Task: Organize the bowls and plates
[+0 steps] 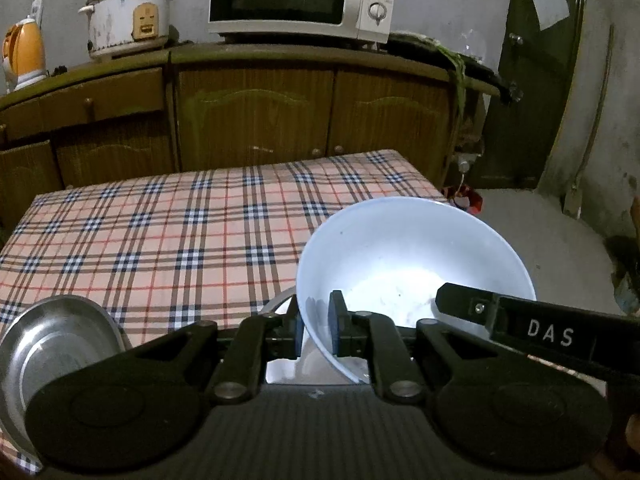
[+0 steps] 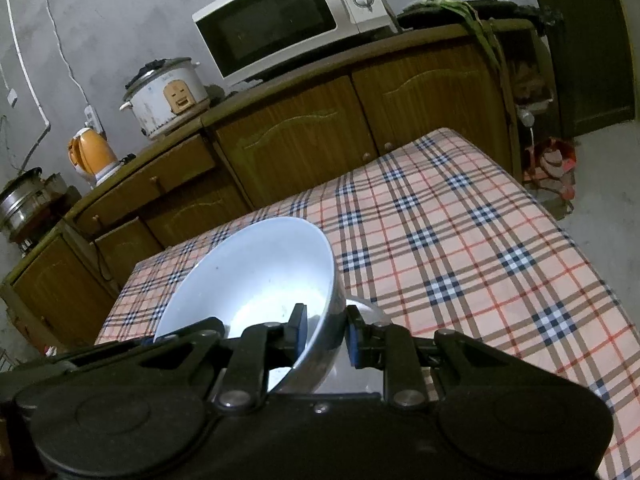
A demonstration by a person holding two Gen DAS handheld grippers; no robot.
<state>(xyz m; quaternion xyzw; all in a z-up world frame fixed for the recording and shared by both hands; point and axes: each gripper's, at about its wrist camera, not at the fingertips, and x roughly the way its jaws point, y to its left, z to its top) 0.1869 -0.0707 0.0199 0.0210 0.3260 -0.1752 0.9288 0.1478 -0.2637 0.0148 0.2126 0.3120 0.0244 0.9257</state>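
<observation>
Together, the left gripper (image 1: 318, 328) and right gripper (image 2: 326, 332) pinch opposite rims of one bowl (image 1: 412, 256) above the checked table (image 1: 160, 232). Likely next: setting it down level, clear of the steel plate (image 1: 52, 344).

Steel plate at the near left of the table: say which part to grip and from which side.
Grip the steel plate by its raised rim, one finger inside and one outside, coming from the near side. It is shallow and thin-walled, so only the rim offers a pinch. Both grippers are currently shut on the white bowl.
</observation>
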